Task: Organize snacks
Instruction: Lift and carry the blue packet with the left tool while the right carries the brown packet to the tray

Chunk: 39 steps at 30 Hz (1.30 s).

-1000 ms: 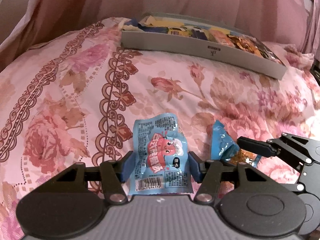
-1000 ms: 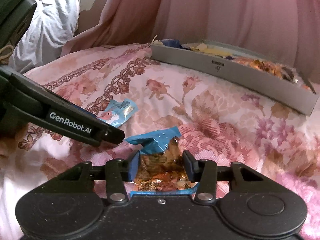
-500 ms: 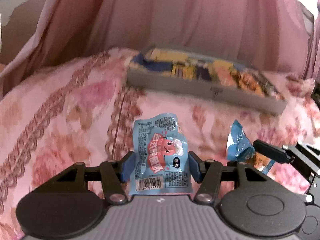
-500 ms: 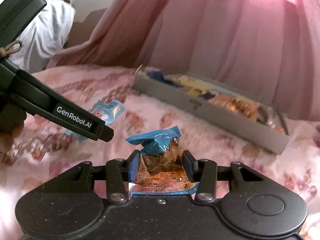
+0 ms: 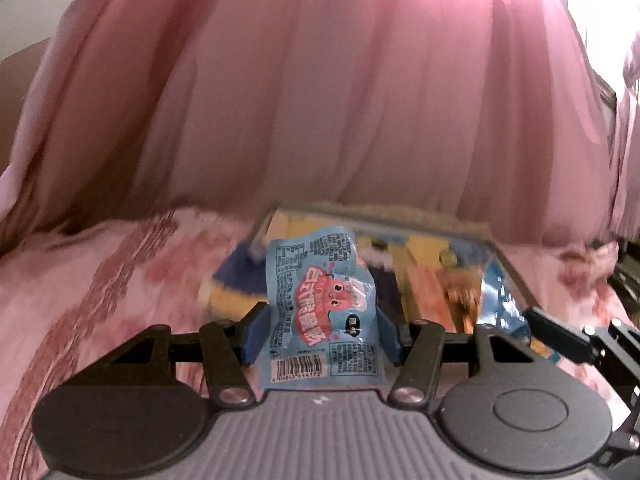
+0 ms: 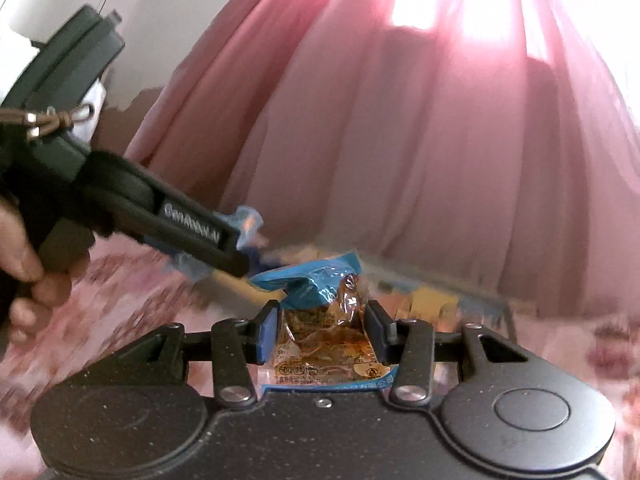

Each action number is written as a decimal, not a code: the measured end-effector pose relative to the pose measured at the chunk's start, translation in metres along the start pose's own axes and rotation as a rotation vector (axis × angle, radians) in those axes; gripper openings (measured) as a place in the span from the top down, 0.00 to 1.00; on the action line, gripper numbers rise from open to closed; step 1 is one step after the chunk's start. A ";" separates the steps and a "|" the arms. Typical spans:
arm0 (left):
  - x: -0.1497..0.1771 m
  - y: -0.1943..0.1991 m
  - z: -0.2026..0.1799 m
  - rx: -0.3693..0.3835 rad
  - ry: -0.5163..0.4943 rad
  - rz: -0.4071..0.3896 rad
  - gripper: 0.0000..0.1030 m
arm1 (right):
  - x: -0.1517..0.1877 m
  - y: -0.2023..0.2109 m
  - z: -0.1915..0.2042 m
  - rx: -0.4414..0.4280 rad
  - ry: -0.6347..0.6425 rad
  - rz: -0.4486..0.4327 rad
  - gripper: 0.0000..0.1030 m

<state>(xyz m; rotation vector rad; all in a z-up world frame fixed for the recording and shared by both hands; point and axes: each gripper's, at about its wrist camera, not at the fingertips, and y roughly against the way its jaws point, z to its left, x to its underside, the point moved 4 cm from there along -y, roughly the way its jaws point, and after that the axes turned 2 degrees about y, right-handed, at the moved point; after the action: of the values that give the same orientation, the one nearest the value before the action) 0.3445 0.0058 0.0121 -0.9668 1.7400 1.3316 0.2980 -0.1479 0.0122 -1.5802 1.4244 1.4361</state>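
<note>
My left gripper (image 5: pixel 322 336) is shut on a light blue snack packet with a red cartoon face (image 5: pixel 320 304), held in the air in front of the grey snack box (image 5: pixel 516 276). My right gripper (image 6: pixel 322 334) is shut on a blue and clear packet of brown snack (image 6: pixel 320 320), also lifted. The box holds several yellow, blue and orange packets (image 5: pixel 424 256) and shows blurred behind the right packet (image 6: pixel 440 300). The left gripper (image 6: pixel 236 258) appears in the right wrist view, up and to the left. The right gripper's packet (image 5: pixel 500 304) shows at the right in the left wrist view.
The pink floral bedspread (image 5: pixel 100 280) lies under both grippers. A pink curtain (image 5: pixel 340 100) hangs close behind the box. A hand (image 6: pixel 24 248) holds the left gripper's handle.
Both grippers have lifted their packets off the bedspread and moved forward toward the box, which now looks much nearer. The views have tilted up toward the curtain.
</note>
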 end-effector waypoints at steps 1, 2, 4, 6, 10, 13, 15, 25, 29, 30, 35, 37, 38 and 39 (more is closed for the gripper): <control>-0.007 -0.010 0.002 0.004 0.004 -0.006 0.41 | -0.005 -0.011 -0.004 0.006 -0.003 -0.012 0.54; -0.012 -0.019 0.003 0.003 0.007 -0.008 0.41 | -0.010 -0.024 -0.008 0.008 -0.008 -0.023 0.54; -0.021 -0.038 0.007 0.000 0.022 -0.010 0.41 | -0.014 -0.048 -0.014 0.013 -0.005 -0.036 0.54; -0.028 -0.054 0.013 -0.009 0.040 -0.007 0.41 | -0.016 -0.065 -0.018 0.020 0.012 -0.037 0.54; -0.041 -0.076 0.021 -0.009 0.050 0.026 0.41 | -0.020 -0.089 -0.025 0.035 0.039 -0.012 0.53; -0.054 -0.084 0.026 0.003 0.045 0.055 0.41 | -0.027 -0.099 -0.024 0.047 0.041 0.018 0.53; -0.064 -0.088 0.029 0.013 0.048 0.076 0.41 | -0.033 -0.100 -0.021 0.052 0.041 0.040 0.53; -0.079 -0.122 0.034 0.058 0.094 0.168 0.40 | -0.038 -0.121 -0.023 0.073 -0.015 0.205 0.53; -0.061 -0.128 0.031 0.087 0.084 0.170 0.40 | -0.027 -0.127 -0.016 0.075 -0.011 0.239 0.53; -0.057 -0.130 0.031 0.093 0.083 0.173 0.40 | -0.024 -0.128 -0.013 0.075 -0.008 0.245 0.53; -0.040 -0.131 0.029 0.131 0.065 0.168 0.40 | -0.016 -0.132 -0.006 0.074 -0.025 0.272 0.53; -0.036 -0.129 0.031 0.136 0.057 0.148 0.40 | -0.016 -0.134 -0.002 0.068 -0.026 0.274 0.53; -0.034 -0.128 0.032 0.140 0.057 0.144 0.40 | -0.016 -0.136 0.000 0.065 -0.020 0.274 0.53; -0.032 -0.128 0.033 0.144 0.056 0.147 0.40 | -0.017 -0.135 0.001 0.061 -0.012 0.275 0.53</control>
<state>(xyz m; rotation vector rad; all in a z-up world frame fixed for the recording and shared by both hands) 0.4758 0.0192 -0.0205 -0.8152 1.9529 1.2601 0.4258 -0.1045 -0.0041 -1.3762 1.7139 1.5348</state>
